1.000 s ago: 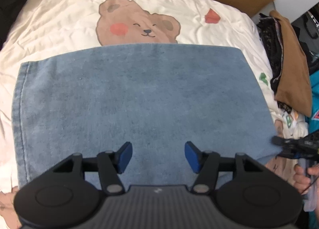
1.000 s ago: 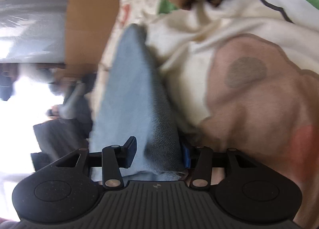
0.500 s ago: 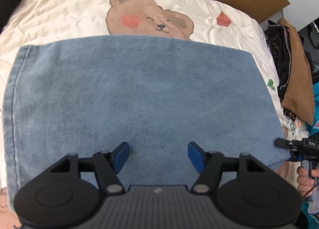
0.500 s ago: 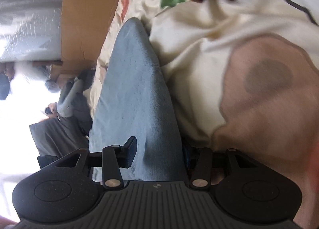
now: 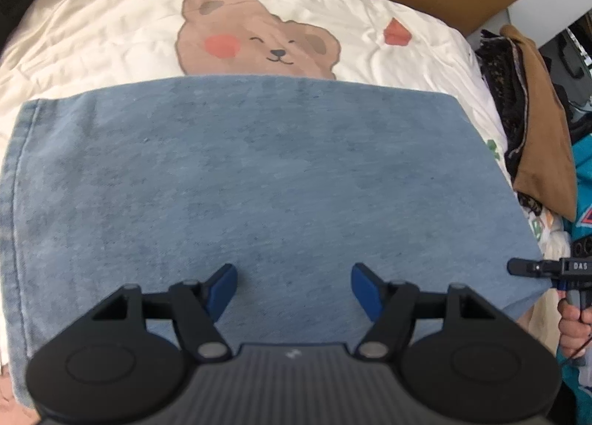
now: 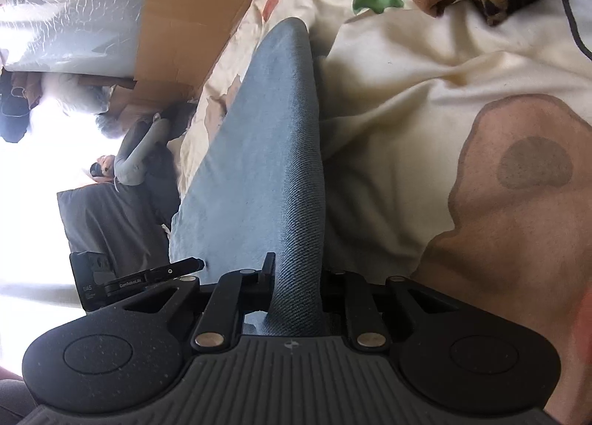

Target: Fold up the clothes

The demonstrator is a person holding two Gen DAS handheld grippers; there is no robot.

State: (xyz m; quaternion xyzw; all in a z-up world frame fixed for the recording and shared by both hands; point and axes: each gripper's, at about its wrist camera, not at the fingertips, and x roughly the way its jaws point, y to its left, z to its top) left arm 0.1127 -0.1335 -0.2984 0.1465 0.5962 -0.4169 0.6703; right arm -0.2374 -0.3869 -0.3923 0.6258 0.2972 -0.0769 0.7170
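Left gripper (image 5: 294, 286): wide, empty, over blue garment (image 5: 259, 181). Right gripper (image 6: 296, 273): clamped on its edge; fingertips hidden. Bear sheet (image 5: 259, 44) ahead; clothes pile (image 5: 532, 121) rightward.

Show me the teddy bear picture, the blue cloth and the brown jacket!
teddy bear picture (image 5: 259, 44): left wrist view, on its face.
blue cloth (image 5: 259, 173): left wrist view, middle.
brown jacket (image 5: 544, 151): left wrist view, its side.

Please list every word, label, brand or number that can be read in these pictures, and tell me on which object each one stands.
"DAS": white letters on the black body of the right tongs, seen from the left wrist camera.
"DAS": on the black body of the left tongs, seen from the right wrist camera.
A white line on that tool's black bar: too small to read.
Blue denim garment: no text.
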